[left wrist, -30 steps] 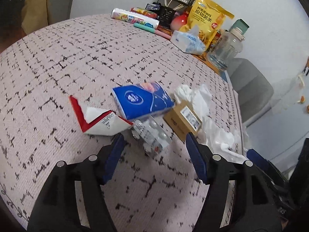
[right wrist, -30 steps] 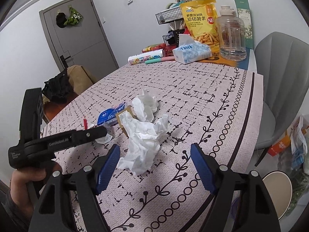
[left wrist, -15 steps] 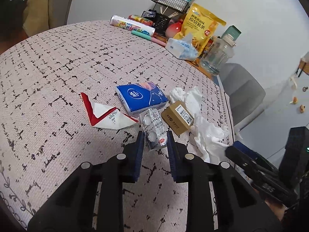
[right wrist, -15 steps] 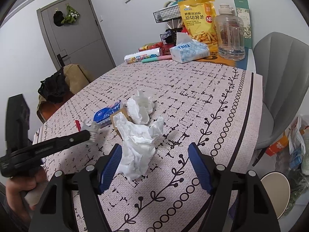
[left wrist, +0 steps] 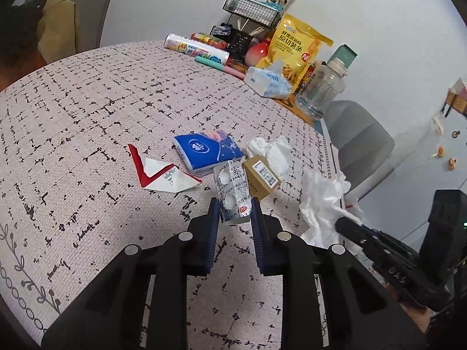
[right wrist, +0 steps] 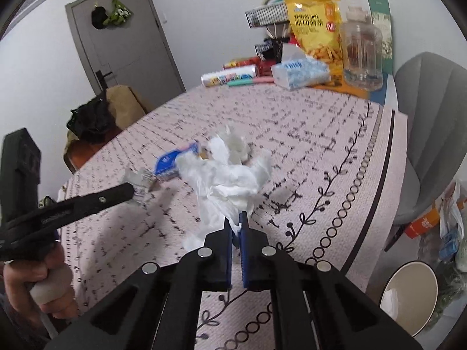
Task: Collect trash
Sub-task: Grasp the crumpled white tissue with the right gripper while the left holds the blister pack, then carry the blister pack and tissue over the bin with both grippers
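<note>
My left gripper (left wrist: pixel 233 210) is shut on a silver pill blister pack (left wrist: pixel 232 194) and holds it just above the table. Beyond it lie a red and white paper wrapper (left wrist: pixel 163 173), a blue tissue packet (left wrist: pixel 207 151), a small brown box (left wrist: pixel 261 176) and a crumpled white tissue (left wrist: pixel 271 148). My right gripper (right wrist: pixel 236 224) is shut on a large crumpled white tissue (right wrist: pixel 230 180), lifted off the table; this tissue also shows in the left wrist view (left wrist: pixel 324 201). The left gripper with the blister pack also shows in the right wrist view (right wrist: pixel 128 188).
At the table's far end stand a yellow snack bag (left wrist: pixel 294 46), a clear water jug (left wrist: pixel 324 90), a tissue box (left wrist: pixel 267 83), a roll (left wrist: pixel 195 49) and a wire rack (left wrist: pixel 251 11). A grey chair (right wrist: pixel 435 134) and a white bin (right wrist: pixel 408 294) are beside the table on the right.
My left gripper closed on the blister pack and lifted it. My right gripper moved in, closed on the large tissue and raised it.
</note>
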`<state>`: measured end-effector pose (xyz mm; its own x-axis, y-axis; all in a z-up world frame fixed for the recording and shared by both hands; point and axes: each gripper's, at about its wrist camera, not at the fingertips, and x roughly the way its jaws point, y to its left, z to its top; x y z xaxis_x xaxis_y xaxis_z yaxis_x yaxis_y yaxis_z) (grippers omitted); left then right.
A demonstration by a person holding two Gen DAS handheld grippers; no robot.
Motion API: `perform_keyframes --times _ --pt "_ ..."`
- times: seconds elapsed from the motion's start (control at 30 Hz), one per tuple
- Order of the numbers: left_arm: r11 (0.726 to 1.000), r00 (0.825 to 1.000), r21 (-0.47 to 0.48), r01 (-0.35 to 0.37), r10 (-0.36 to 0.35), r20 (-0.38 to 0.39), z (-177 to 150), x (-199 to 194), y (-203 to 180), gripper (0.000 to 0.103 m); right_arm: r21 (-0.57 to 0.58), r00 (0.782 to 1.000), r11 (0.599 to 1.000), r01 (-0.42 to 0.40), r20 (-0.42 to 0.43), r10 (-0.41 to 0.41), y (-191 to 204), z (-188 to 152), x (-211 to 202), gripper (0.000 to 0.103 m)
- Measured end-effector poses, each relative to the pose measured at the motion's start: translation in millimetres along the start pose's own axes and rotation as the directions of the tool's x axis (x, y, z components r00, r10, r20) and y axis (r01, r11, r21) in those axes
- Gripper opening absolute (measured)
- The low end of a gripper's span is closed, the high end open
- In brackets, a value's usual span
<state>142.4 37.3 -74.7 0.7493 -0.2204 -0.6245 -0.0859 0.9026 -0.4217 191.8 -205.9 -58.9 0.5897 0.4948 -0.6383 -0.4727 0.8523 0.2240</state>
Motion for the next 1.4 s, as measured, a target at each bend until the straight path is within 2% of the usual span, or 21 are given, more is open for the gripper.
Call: perform_keyframes --times 0.2,0.43,0.9,1.4 --pt "1.0 1.0 0.028 0.009 -0.009 0.02 3 -10 -15 0.022 -0.014 0.998 1.0 -0.018 0.064 0.018 5 5 -28 0.005" --pt "0.996 0.999 0.077 0.032 -0.035 0.032 9 -12 -45 0.022 0.017 0.993 1.0 0.02 0.115 -0.022 -11 9 -54 0.005" --pt "0.973 0.993 0.196 0.12 -0.116 -0.031 1 26 -136 0.022 0.152 0.969 0.977 0.146 0.174 -0.172 -89 -9 -111 0.005" --pt "0.93 0.977 0.313 0.193 -0.151 -0.151 -28 88 -240 0.022 0.336 0.931 0.904 0.266 0.155 -0.331 -194 -58 -148 0.005"
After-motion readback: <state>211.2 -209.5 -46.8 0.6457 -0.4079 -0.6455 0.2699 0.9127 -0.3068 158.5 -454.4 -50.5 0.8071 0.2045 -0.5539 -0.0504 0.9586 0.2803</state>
